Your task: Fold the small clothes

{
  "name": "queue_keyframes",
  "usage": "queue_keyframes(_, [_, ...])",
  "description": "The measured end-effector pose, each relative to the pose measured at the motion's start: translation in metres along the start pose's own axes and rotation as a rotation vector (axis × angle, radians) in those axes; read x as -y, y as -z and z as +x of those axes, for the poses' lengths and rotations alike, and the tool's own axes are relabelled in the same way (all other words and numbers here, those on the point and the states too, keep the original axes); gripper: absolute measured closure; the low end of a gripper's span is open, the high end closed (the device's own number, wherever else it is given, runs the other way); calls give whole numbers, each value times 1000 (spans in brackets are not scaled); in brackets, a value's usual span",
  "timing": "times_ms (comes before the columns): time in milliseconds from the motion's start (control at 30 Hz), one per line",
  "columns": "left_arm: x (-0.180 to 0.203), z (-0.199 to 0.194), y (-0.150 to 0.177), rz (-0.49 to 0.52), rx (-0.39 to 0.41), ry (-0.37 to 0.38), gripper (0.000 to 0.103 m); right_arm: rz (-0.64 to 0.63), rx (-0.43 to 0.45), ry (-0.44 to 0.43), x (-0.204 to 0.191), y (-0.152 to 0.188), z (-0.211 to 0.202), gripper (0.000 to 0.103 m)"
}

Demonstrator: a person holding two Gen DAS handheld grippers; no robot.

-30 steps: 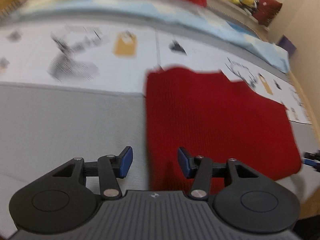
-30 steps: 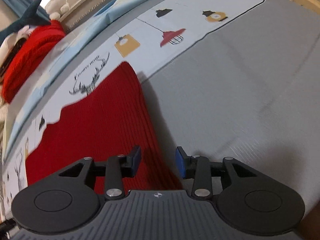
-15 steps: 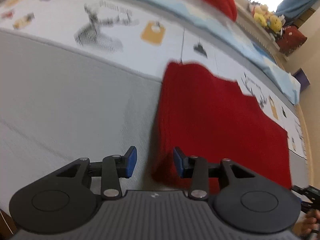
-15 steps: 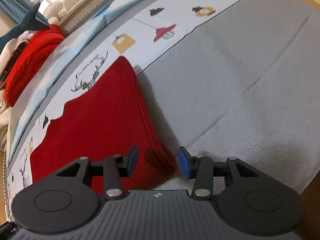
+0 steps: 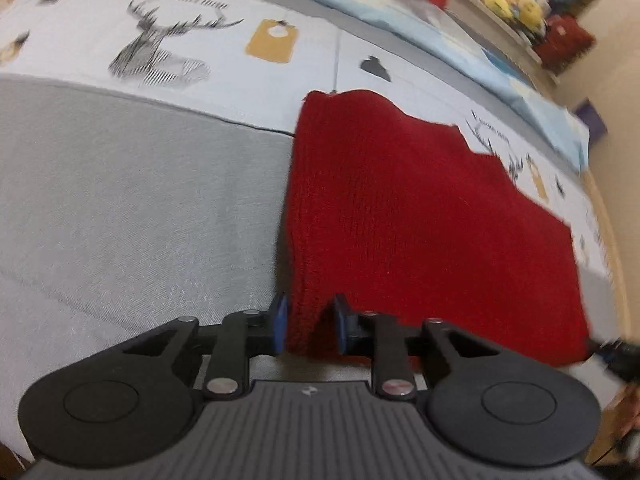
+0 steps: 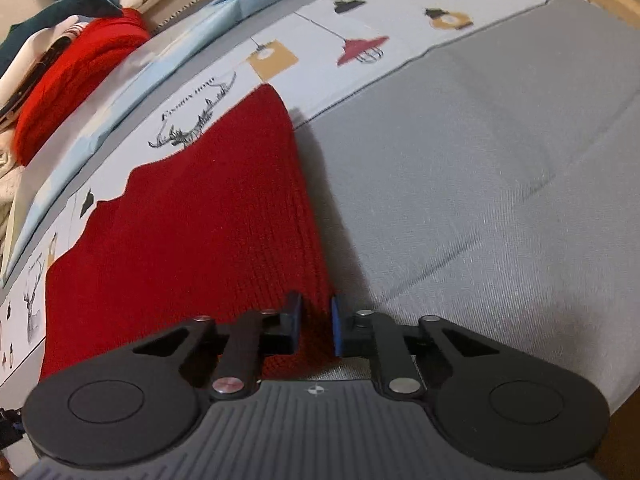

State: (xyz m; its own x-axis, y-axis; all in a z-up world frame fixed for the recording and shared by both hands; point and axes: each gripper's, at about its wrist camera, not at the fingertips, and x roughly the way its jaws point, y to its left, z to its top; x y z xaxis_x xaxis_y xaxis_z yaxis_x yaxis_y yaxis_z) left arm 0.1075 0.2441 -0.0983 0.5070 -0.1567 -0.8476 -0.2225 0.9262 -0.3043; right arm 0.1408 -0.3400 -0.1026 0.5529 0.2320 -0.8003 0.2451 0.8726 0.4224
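A red knitted garment (image 5: pixel 400 208) lies flat on the grey and printed bed cover; it also shows in the right wrist view (image 6: pixel 208 232). My left gripper (image 5: pixel 308 328) has its blue pads closed on the garment's near left corner. My right gripper (image 6: pixel 316 326) has its pads closed on the near right corner. The cloth bunches between both pairs of fingers. Each gripper's body hides the garment's near edge.
The grey bed cover (image 5: pixel 140 200) carries a white printed band with deer and lamps (image 6: pixel 352 48). A pile of red and white clothes (image 6: pixel 72 68) lies at the back left of the right wrist view. Plush toys (image 5: pixel 508 0) sit on a far ledge.
Both grippers moved in onto the garment's near corners and closed on them; a second ago they were open and short of the edge.
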Motion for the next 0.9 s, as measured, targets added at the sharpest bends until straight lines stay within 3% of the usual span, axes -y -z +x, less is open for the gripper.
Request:
queue_keyframes(100, [6,-9,4,85,32,8,89,34,61,-43,7,-3,-17,92])
queue_keyframes(233, [5,-32,13,99,72,77,89,64,109,-74,14,-5,-35,92])
queue_keyframes(367, [3,-18,15,89,-4,-9,89,114,15,19,26,-5,-16,92])
queue_keyframes(467, [5,-22,10,115,48,-52,87,113,-23,45,25,-6,-4,89])
queue_keyframes(567, [9,-35,6,103,116,40,87,45,72,71,10,-6,-19,87])
queue_keyframes(667, [21,-22,9,145,61,75,86,-18,87,36,1,-5,-22,83])
queue_keyframes(733, [35,-3,16,239,-22,11,83,0,13,17,3,-4,-9,81])
queue_keyframes(800, [45,12,24,320,-73,-68,83,-2,-66,75,6,-1,6,81])
queue_keyframes(900, [52,12,27,358,-50,-89,83,-20,-68,121,6,0,7,81])
